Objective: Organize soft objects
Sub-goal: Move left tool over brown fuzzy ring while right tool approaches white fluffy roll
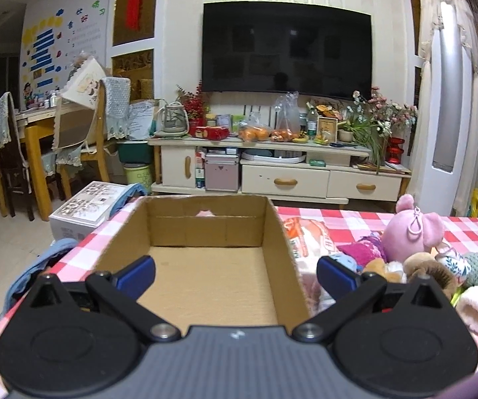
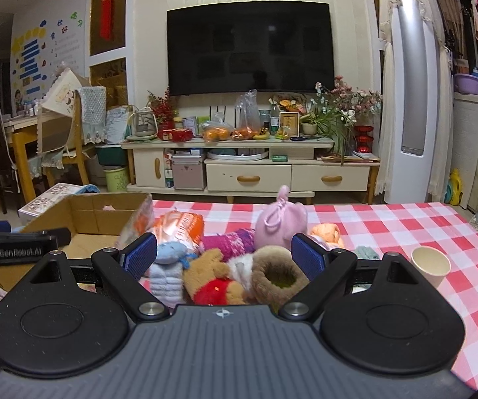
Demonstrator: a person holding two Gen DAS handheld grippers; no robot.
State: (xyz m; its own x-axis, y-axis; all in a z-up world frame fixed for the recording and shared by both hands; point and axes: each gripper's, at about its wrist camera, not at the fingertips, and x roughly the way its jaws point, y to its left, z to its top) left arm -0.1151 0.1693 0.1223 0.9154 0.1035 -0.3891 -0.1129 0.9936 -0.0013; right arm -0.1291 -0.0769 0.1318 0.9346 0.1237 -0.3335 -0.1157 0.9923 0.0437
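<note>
**Box waiting bare, toy pile untouched: first pick about to begin**

The checked tablecloth (image 2: 388, 229) is carrying everything. On it, the cardboard box (image 1: 205, 286) is sitting straight ahead of the left gripper (image 1: 235, 271), at twelve o'clock in the left wrist view, and its floor is showing bare. The left gripper is hanging released over the near rim, jaws spread wide, holding nothing.

The pile of soft toys (image 2: 239, 259) is lying just beside the box, at three o'clock from it. The right gripper (image 2: 224, 257) is hovering above the pile's near edge, also released and empty, its blue pads flanking the toys without clearly touching any. The sorting step seems to be just starting: nothing is resting in the box yet.

Within the pile, the pink plush (image 2: 280, 221) is standing at twelve o'clock, the bear in red (image 2: 214, 282) is lying at six o'clock, the brown fuzzy ring (image 2: 278, 277) is at five o'clock and the pale blue plush (image 2: 169, 266) at eight o'clock. The next move probably calls for lowering the right gripper onto one toy, closing on a bulky part, then carrying it toward nine o'clock into the box. Soft bodies will likely squash, so a deep bite is advisable.

A paper cup (image 2: 430, 264) is standing apart at three o'clock.

The toys are overlapping, so their lower halves are hidden. The crinkly orange packet (image 2: 179, 227) is partly blurred, and a small pink thing peeking over the box's far wall is impossible to identify.
</note>
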